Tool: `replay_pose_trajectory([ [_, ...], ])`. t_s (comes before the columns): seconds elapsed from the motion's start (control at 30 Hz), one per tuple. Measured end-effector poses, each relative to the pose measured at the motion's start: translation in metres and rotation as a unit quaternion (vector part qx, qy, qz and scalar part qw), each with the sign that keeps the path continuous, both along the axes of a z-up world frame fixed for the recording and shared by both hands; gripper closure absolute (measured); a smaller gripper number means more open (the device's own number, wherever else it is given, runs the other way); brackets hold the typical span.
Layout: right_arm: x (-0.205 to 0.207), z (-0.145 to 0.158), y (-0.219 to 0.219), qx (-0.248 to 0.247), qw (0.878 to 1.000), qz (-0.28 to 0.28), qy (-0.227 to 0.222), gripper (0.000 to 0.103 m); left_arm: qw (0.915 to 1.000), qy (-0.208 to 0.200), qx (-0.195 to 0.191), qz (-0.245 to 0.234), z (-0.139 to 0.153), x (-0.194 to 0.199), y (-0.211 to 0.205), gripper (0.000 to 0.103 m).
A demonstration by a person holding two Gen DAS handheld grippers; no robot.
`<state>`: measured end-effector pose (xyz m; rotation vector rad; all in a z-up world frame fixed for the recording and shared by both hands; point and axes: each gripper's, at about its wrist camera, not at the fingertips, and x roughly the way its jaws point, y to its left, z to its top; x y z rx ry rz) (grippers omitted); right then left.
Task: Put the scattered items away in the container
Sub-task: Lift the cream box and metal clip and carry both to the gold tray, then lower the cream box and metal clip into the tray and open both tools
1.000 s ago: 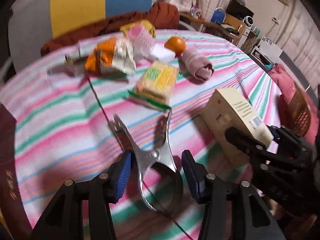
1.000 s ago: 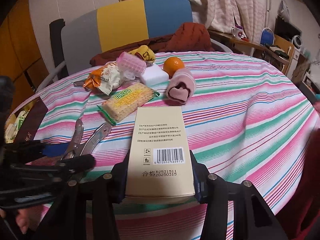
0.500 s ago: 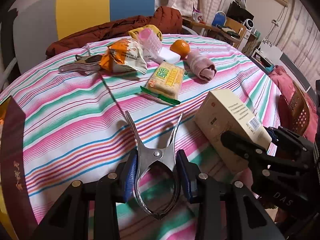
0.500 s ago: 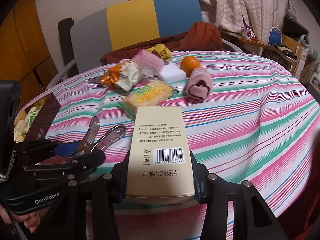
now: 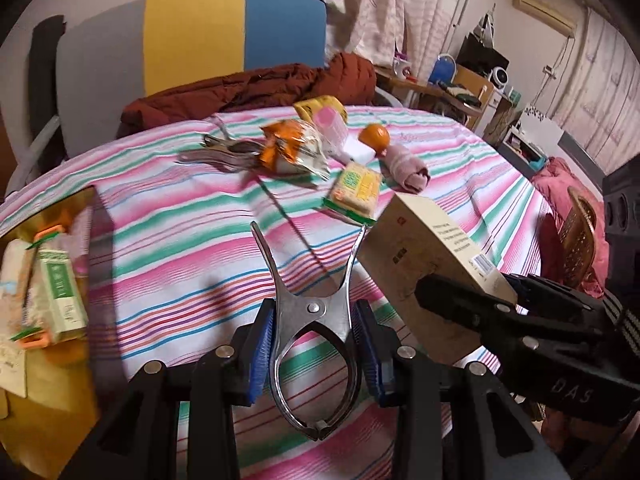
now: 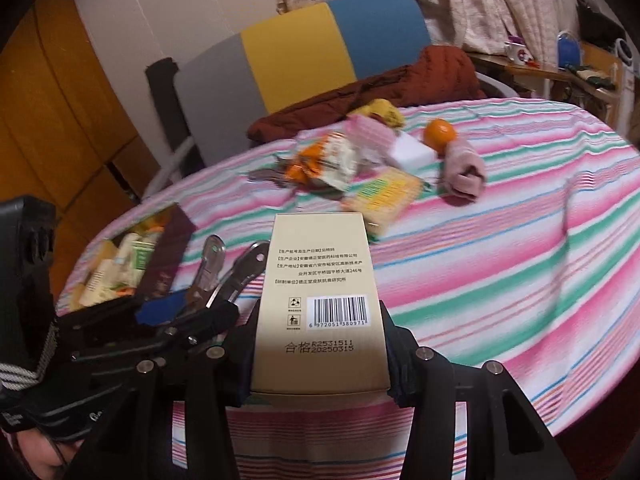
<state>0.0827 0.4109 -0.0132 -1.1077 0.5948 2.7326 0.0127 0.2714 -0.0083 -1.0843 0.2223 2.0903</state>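
In the left wrist view, the left gripper (image 5: 316, 344) sits at the bottom centre of the frame, its blue pads (image 5: 262, 346) pressed against the two sides of a large metal spring clip (image 5: 314, 316). The clip's two handles spread upward toward the middle of the picture, and its looped end hangs low between the fingers. In the same view the right gripper (image 5: 472, 300) comes in from the lower right, clamped on a beige carton (image 5: 424, 256) that tilts up toward the frame's centre.

The right wrist view shows that carton from behind: the box, with a barcode and printed text on its upper face, fills the bottom centre, held on both sides by the black fingers.

The container (image 6: 132, 264), an open box with a dark flap, lies at the left edge of the striped tablecloth (image 6: 500, 248); packets already lie inside it. In the left wrist view it appears at the far left.

Still scattered near the upper middle of the table are an orange snack bag (image 5: 292, 150), a yellow-green biscuit packet (image 5: 356, 186), a rolled pink cloth (image 5: 406, 166), an orange (image 5: 374, 136), a white block (image 6: 412, 152) and a pink plastic case (image 6: 366, 132). Behind the table stands a grey, yellow and blue chair (image 5: 196, 36) with a rust-brown jacket (image 5: 248, 88) draped over it.
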Motion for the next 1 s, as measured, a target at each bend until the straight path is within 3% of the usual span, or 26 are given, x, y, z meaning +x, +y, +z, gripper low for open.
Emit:
replay_pose_trajectory([
  [0.47, -0.056, 0.027, -0.107, -0.027, 0.994, 0.107, 0.016, 0.053, 0.9959, 0.008, 0.01, 0.09, 0.027, -0.024, -0.124, 0.065],
  [0.73, -0.094, 0.017, -0.174, -0.029, 0.985, 0.167, -0.01, 0.053, 0.988, -0.032, -0.017, 0.15, -0.004, -0.053, -0.18, 0.066],
  [0.87, -0.104, 0.006, -0.192, -0.031, 0.982, 0.181, -0.033, 0.053, 0.9847, -0.058, -0.031, 0.161, -0.022, -0.067, -0.191, 0.066],
  [1.0, -0.111, 0.003, -0.2, -0.024, 0.983, 0.177, -0.04, 0.052, 0.9789, -0.093, -0.022, 0.18, -0.036, -0.083, -0.197, 0.067],
])
